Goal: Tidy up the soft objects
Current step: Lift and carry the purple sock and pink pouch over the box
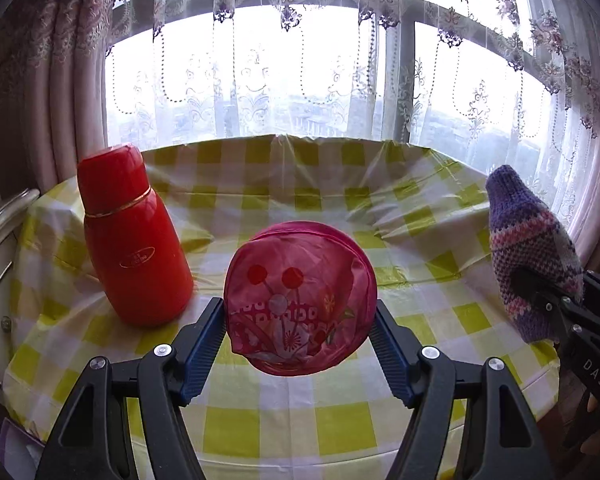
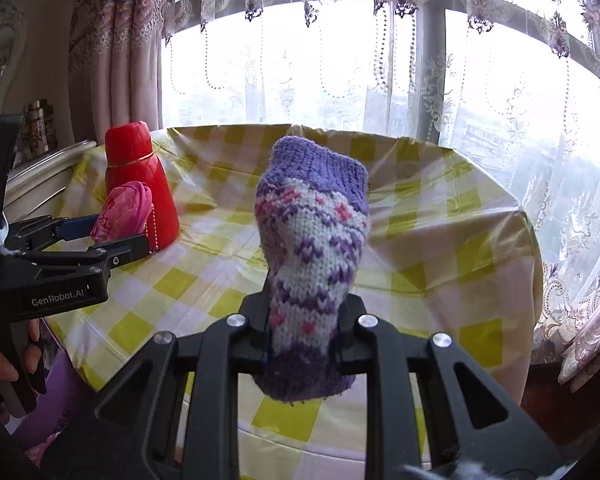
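Pouch [image 1: 300,300] between left jaws, sock [image 2: 312,264] (knitted) between right jaws

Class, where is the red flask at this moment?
The red flask stands upright on the checked tablecloth, at its left side near the curtain, just left of the pink pouch held in the left gripper.

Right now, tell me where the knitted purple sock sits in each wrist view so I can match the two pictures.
Left wrist view: the knitted purple sock is at the far right edge, upright, clamped in the right gripper.
Right wrist view: the sock fills the centre, standing up from between that gripper's jaws.
Shared landmark: the red flask on the yellow checked tablecloth, left of the sock in both views.
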A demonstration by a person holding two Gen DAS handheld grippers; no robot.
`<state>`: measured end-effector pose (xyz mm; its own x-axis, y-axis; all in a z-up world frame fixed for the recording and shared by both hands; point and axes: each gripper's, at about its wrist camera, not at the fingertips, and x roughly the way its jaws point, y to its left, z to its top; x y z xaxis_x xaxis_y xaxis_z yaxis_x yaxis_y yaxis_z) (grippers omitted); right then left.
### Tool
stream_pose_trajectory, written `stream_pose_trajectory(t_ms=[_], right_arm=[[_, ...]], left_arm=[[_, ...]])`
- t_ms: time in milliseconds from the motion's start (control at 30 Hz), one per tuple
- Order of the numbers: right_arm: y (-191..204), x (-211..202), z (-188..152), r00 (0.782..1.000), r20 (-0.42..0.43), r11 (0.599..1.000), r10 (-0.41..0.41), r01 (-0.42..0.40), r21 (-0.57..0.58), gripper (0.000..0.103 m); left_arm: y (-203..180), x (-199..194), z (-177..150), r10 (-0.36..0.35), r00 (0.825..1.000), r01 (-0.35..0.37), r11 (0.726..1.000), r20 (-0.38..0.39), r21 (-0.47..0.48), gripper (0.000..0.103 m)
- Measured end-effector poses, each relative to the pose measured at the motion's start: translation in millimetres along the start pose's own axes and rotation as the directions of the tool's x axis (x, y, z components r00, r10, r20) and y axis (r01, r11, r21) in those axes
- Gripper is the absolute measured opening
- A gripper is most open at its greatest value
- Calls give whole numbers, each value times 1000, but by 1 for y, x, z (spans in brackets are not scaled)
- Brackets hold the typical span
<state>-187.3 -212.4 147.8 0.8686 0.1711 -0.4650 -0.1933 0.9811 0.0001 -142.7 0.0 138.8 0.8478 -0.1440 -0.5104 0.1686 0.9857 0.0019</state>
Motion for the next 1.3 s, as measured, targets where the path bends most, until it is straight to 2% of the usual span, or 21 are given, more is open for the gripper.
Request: stream_pose_trajectory(t_ms=[233,700,833,1000,1067,1133,1200,1300], right_arm=[[7,-37,21,996,87,1000,-22,24,-19,25],[22,-72,32,987,163,999,7,1,-45,26],[34,-78,34,984,173,997,39,-27,-71,26],[63,-69,35,978,129,982,162,-147,-117,26],[81,-62,35,967,93,965,238,-225,-137,26],[104,-52,33,944,35,935,328,-319,-155,26],[132,-43,30,913,-24,897,407,-404,-179,26],[180,-34,23,853,-121,823,508,-522,-225,26]], left_arm=[[-6,-47,9,14,993,-18,999,117,37,72],[-2,-89,-4,37,987,-50,996,158,79,72],[8,-103,-12,54,986,-67,995,157,74,72],[29,-125,-29,105,984,-118,990,147,80,72],[45,-133,-41,136,982,-145,988,130,61,72],[67,-141,-55,159,983,-161,987,93,17,72],[92,-148,-71,191,980,-189,981,49,-44,72],[130,-162,-98,246,969,-245,959,-12,-139,72]])
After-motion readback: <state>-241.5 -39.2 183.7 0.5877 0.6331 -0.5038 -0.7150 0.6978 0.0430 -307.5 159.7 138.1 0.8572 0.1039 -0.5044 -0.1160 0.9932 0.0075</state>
